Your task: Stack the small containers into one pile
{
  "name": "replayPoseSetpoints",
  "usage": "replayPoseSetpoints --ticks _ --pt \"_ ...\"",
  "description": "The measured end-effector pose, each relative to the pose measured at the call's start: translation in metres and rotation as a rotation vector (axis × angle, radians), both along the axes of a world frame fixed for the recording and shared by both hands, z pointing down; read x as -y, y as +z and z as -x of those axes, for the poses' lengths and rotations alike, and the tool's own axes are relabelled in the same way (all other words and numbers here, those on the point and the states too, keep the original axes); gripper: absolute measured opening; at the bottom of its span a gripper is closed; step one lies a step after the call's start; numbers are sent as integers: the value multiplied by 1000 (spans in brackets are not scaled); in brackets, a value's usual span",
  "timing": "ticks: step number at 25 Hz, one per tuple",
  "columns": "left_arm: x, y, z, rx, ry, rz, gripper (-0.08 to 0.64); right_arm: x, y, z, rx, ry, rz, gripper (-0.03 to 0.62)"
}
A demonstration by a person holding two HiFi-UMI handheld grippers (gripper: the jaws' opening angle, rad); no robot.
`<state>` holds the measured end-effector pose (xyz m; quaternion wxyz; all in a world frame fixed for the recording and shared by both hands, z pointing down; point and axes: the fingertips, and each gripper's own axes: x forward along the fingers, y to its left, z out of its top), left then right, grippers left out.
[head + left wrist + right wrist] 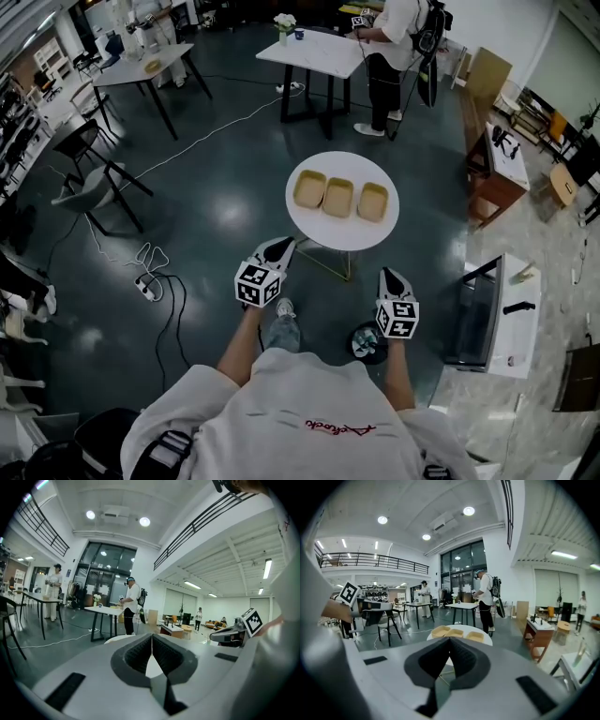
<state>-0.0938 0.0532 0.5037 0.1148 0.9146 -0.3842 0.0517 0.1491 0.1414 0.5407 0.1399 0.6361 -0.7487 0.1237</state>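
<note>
Three shallow tan containers stand side by side on a small round white table (309,228): the left one (310,189), the middle one (337,197) and the right one (372,202). None is stacked. Both grippers hang short of the table, near my body. My left gripper (284,247) is shut and empty, close to the table's near-left edge. My right gripper (387,276) is shut and empty, below the table's near-right edge. In the right gripper view the containers (456,632) show beyond the shut jaws (450,641). In the left gripper view the jaws (152,638) meet with only the table's edge (117,639) behind.
A person (392,47) stands at a white table (314,52) at the back. Chairs (89,183) and a cable with a power strip (148,281) lie on the floor to the left. A wooden desk (492,169) and a low white unit (511,319) stand at the right.
</note>
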Motion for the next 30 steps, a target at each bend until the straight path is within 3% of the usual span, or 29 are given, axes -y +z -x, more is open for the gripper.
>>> replayPoseSetpoints --ticks 21,30 --pt "208 -13 25 -21 83 8 14 186 -11 30 -10 84 21 20" --pt "265 -5 18 10 155 1 14 231 4 34 16 147 14 20"
